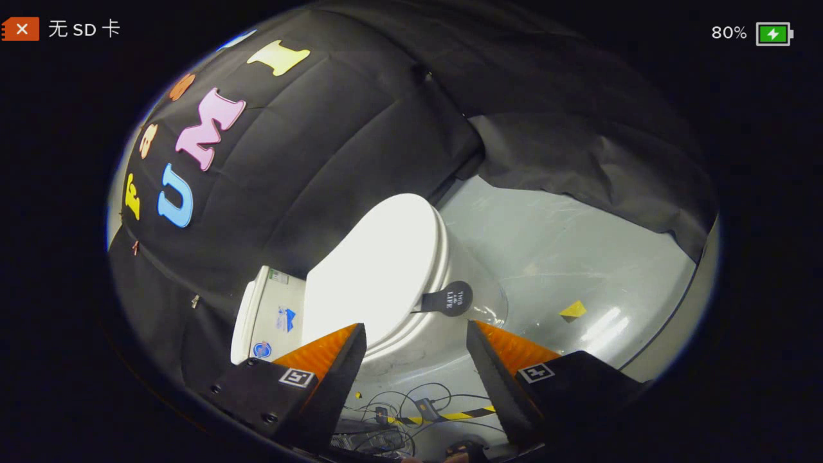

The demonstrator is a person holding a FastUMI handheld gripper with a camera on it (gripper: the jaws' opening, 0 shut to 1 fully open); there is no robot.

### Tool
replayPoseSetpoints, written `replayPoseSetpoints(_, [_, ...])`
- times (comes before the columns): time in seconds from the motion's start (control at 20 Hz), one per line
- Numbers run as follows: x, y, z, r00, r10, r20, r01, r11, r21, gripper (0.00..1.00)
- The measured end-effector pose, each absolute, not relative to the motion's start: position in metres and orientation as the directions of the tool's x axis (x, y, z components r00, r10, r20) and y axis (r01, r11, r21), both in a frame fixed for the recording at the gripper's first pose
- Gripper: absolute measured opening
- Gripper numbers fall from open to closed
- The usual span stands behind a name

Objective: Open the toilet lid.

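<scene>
The toilet lid (379,270) is down, lying closed over the seat, and it sits in the middle of the frame, bright white and glaring under the light. A dark round pull tab (450,299) with small print sticks out from the lid's edge on the right side, just above the gap between the fingers. The toilet bowl (418,350) shows below the lid, its white body reaching down toward the lower middle of the frame. The cistern (260,318) stands to the left of the lid in the lower left, with stickers on its face.

The gripper (416,334) hangs short of the toilet at the bottom of the frame, its two fingers spread wide apart with nothing between them; the left fingertip lies over the lid's near edge in the picture and the right one sits just under the tab, though contact cannot be judged.

Beneath the bowl, between the fingers, a tangle of cables (398,402) and a strip of yellow-and-black tape (450,416) lie on the pale grey floor (566,244). A small yellow marker (572,311) lies on the floor to the right of the toilet. Black cloth (334,135) drapes across the upper frame behind the toilet
</scene>
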State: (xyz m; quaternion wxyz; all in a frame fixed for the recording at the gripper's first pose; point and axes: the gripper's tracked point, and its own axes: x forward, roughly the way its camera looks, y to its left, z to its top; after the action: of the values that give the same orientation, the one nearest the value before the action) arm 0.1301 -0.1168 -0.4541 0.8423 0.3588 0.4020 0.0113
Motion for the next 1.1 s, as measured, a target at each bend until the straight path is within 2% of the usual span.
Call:
replayPoseSetpoints(0.45, [0.169,-0.128,-0.514,0.668,0.359,-0.651,0.374,0.594,0.712,0.97])
replayPoseSetpoints(0.55, [0.176,-0.127,-0.521,0.66,0.371,-0.653,0.38,0.584,0.717,0.9])
replayPoseSetpoints(0.65, [0.177,-0.119,-0.528,0.645,0.397,-0.653,0.382,0.572,0.726,0.89])
replayPoseSetpoints(0.7, [0.18,-0.121,-0.533,0.633,0.382,-0.674,0.41,0.573,0.71,0.74])
replayPoseSetpoints(0.85, [0.188,-0.122,-0.526,0.676,0.374,-0.635,0.422,0.51,0.75,0.26])
replayPoseSetpoints(0.9, [0.183,-0.121,-0.518,0.679,0.396,-0.618,0.403,0.503,0.765,0.13])
replayPoseSetpoints(0.95, [0.18,-0.122,-0.513,0.683,0.386,-0.62,0.41,0.5,0.763,0.13])
replayPoseSetpoints(1.0, [0.181,-0.119,-0.514,0.669,0.392,-0.631,0.412,0.511,0.754,0.05])
replayPoseSetpoints(1.1, [0.186,-0.12,-0.505,0.667,0.35,-0.658,0.422,0.55,0.721,0.05])
